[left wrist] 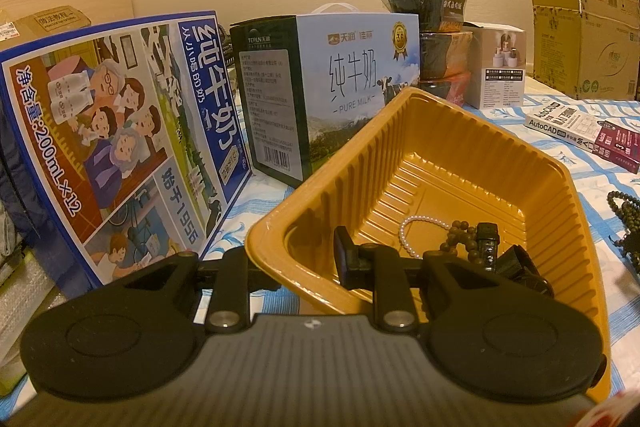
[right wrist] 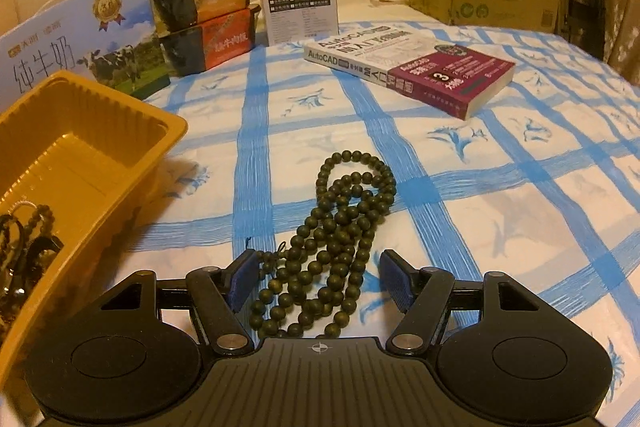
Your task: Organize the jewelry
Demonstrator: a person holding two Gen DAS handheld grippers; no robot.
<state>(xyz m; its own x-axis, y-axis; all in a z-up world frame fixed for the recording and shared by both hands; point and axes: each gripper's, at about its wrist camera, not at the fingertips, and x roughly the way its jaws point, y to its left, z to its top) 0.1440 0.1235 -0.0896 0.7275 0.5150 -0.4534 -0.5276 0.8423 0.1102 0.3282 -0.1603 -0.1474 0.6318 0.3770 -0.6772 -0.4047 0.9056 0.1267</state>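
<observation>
Right claw (right wrist: pixel 318 277) spread wide around the dark bead necklace (right wrist: pixel 344 219), still on the tabletop (right wrist: pixel 520 227) — not gripped yet. Left claw (left wrist: pixel 296 259) clamps the yellow tray's (left wrist: pixel 460 115) near rim; pearl bracelet (left wrist: pixel 420 227) and darker pieces already inside — roughly one item left

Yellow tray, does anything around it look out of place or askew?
Yes. The yellow tray sits tilted, its near rim gripped by the left tool. The long dark bead string lies loose on the cloth, between the right tool's open fingers.
</observation>
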